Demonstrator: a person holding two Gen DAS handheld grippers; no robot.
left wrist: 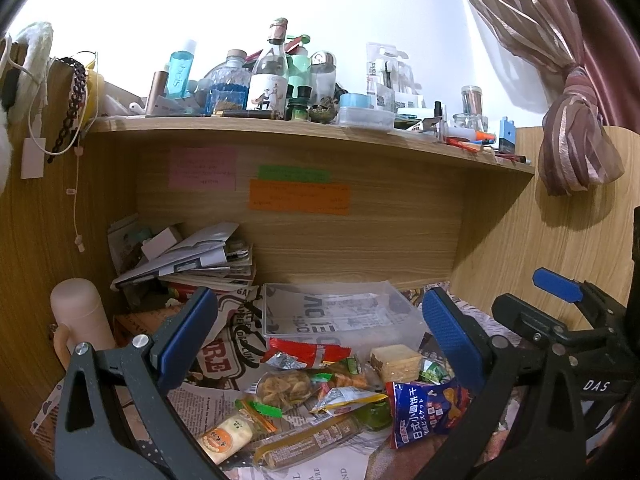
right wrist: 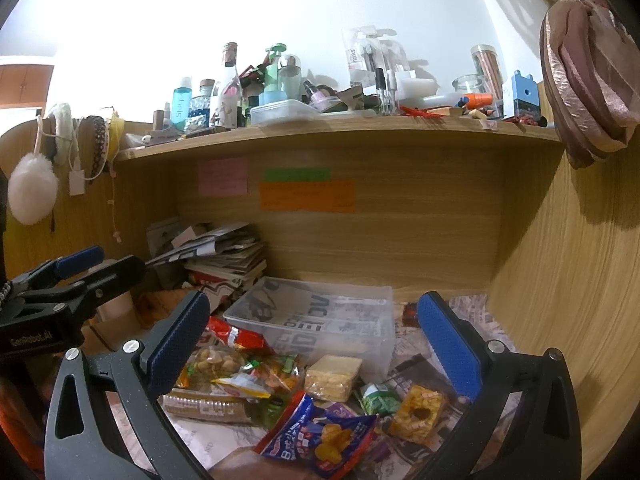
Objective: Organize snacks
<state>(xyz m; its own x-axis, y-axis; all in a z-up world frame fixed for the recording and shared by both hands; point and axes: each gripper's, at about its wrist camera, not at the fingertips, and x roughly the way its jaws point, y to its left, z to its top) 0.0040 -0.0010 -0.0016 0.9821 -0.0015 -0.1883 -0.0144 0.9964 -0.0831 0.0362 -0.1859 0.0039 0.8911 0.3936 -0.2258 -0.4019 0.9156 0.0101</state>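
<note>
A heap of snack packets lies on newspaper in front of a clear plastic box (left wrist: 344,312) (right wrist: 320,316) that holds no snacks. In the heap are a blue biscuit bag (left wrist: 424,408) (right wrist: 320,436), a red packet (left wrist: 308,350) (right wrist: 236,336), a pale wafer block (left wrist: 394,364) (right wrist: 332,376), a banana-chip bag (left wrist: 284,388) and an orange cracker pack (right wrist: 418,410). My left gripper (left wrist: 320,340) hovers open above the heap, nothing between its fingers. My right gripper (right wrist: 316,344) is open too, over the same heap. Each gripper shows at the edge of the other's view.
A wooden desk hutch surrounds the area, its side wall (right wrist: 560,280) close on the right. A cluttered shelf (left wrist: 280,128) runs overhead. Stacked papers and books (left wrist: 192,260) sit at the back left, and a pink bottle (left wrist: 80,316) stands at the left.
</note>
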